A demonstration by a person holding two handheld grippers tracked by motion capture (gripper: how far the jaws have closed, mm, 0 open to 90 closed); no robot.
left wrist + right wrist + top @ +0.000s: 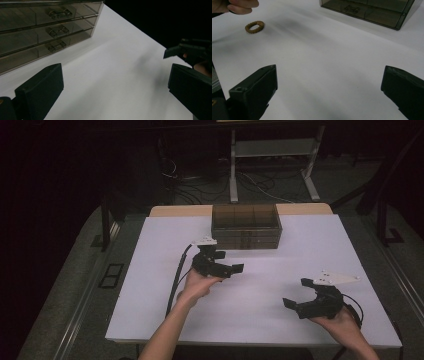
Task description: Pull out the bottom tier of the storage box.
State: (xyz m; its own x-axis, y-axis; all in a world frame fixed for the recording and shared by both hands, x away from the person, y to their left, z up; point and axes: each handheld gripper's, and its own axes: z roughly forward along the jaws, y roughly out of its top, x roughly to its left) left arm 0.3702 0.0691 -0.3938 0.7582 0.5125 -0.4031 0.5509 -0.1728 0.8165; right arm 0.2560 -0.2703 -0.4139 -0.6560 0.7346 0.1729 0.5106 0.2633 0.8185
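Both tools hover with jaws spread wide and empty: the left tool (231,268) near the smoky drawer box (245,226), the right tool (301,296) lower on the white worktop (150,285). The small brown ring (254,26) lies flat beside the left hand; a hasty pinch could skid it away or miss it

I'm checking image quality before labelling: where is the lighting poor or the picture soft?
High view: dark surroundings, bright white table, dim drawer box. Left gripper view: near black jaws soft, faint shadow on the table, drawer handles legible. Right gripper view: small brown ring fairly clear, jaws blurred.
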